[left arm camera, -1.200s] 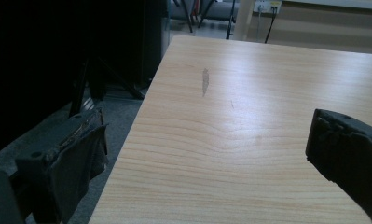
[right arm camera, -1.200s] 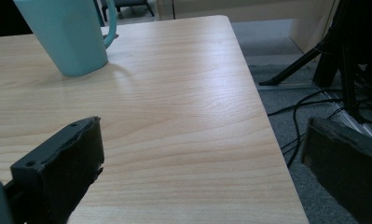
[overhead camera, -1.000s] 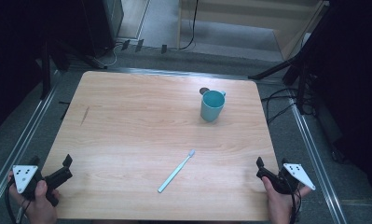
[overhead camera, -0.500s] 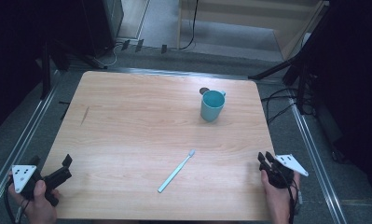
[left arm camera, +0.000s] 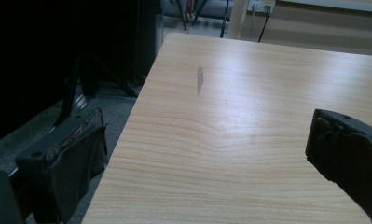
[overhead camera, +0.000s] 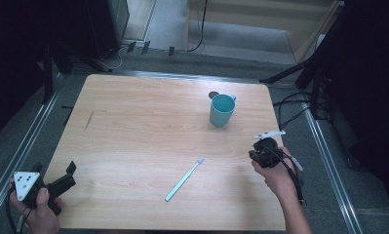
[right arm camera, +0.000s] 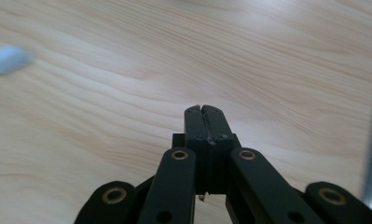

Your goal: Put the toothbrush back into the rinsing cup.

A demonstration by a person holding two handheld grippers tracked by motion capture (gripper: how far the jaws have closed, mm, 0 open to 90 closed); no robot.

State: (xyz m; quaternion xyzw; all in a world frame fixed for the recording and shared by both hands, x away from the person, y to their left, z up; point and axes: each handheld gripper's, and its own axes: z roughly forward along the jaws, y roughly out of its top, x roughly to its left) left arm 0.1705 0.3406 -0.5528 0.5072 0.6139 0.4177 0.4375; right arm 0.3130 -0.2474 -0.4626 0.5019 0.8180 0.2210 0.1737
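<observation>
High view findings: the toothbrush [overhead camera: 184, 179] is being observed lying flat on the wooden surface [overhead camera: 133, 126], near the front centre, set on a diagonal with its bristle head toward the far right and its handle end toward the near left. It is being touched by nothing. The teal mug [overhead camera: 221, 110] is being seen standing upright farther back and to the right, well apart from the toothbrush, with a small dark round mark just behind it on the wood.

The right gripper [overhead camera: 260, 156] is being held above the right front part of the surface, to the right of the toothbrush and apart from it. In the right gripper view its fingers [right arm camera: 196, 122] are being shown pressed together, having just been closing, with nothing caught between them; a blurred pale blue shape is being noted at the left edge of that view.

The left gripper [overhead camera: 68, 175] is being held at the near left corner, well apart from the toothbrush. In the left gripper view its fingers [left arm camera: 347, 149] are being shown standing wide, with bare wood and a dark streak in the grain between them.
</observation>
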